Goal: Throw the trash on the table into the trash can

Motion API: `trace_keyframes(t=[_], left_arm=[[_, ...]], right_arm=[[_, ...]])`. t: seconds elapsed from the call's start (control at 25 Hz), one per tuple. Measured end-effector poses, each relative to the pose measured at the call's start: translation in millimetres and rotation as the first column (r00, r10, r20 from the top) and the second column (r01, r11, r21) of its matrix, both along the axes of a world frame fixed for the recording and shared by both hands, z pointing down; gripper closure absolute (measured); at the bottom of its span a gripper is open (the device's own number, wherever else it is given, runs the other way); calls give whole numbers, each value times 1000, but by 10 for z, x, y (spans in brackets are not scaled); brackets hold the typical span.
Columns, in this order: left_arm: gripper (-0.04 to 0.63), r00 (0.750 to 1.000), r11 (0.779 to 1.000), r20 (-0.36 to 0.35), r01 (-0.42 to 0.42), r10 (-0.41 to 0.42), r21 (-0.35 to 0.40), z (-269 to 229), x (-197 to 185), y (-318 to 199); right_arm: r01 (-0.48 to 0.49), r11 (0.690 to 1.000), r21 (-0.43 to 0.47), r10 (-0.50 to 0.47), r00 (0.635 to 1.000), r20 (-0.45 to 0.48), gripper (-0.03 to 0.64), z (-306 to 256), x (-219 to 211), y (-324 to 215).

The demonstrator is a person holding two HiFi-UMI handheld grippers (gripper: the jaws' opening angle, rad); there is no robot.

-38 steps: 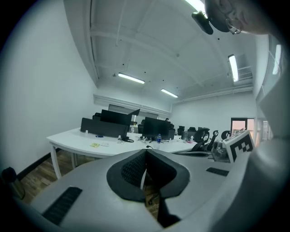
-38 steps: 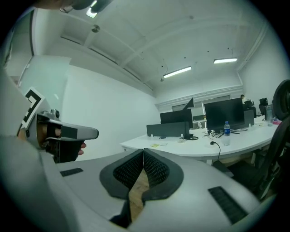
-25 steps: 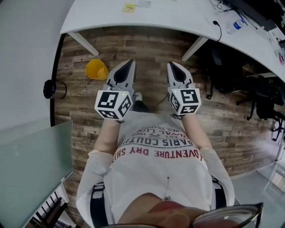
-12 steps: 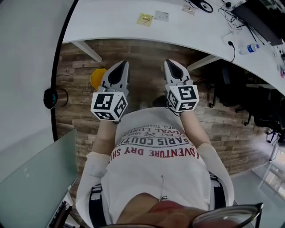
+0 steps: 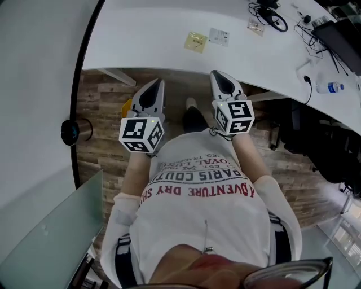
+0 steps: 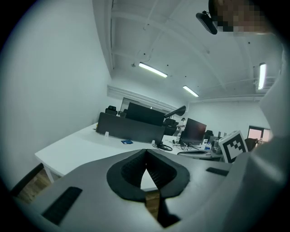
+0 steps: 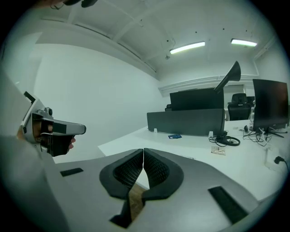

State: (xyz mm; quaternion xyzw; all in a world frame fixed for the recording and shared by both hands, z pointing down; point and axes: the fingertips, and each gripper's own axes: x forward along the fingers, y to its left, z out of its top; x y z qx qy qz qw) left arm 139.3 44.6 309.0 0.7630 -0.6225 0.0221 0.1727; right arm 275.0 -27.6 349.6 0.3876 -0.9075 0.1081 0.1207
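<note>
On the white table lie a yellow crumpled paper, a white scrap and, further right, a small wrapper. The yellow trash can stands on the wooden floor under the table's edge, mostly hidden behind my left gripper. Both the left gripper and my right gripper are held side by side in front of the person's chest, pointing at the table, shut and empty. In the left gripper view the jaws meet with nothing between them. The right gripper view shows the same, with the wrapper on the table beyond.
A black round canister stands on the floor at the left. Headphones and cables and a water bottle lie on the table's right side. Dark office chairs stand at the right. A glass panel is at the lower left.
The table has come nearer and fills more of the top of the view. The yellow trash can has slid behind the left gripper. Both grippers stay shut and side by side.
</note>
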Motion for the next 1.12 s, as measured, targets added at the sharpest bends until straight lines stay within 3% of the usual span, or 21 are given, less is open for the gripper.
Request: trace_keyframes(t=[0.44, 0.8, 0.88, 1.12], left_arm=[[572, 999, 993, 34, -22, 26, -118, 485, -392, -1907], [572, 992, 965, -2, -125, 128, -230, 906, -377, -2675], [572, 986, 953, 5, -158, 165, -257, 1011, -377, -2774], [572, 974, 919, -7, -216, 227, -330, 1367, -401, -2893]], right_arm=[[31, 991, -130, -43, 994, -96, 591, 653, -448, -1805], [24, 953, -302, -91, 974, -209, 584, 1310, -692, -2264], [31, 937, -347, -117, 966, -229, 452, 1456, -765, -2303], [39, 883, -468, -202, 931, -303, 376, 1931, -932, -2306]])
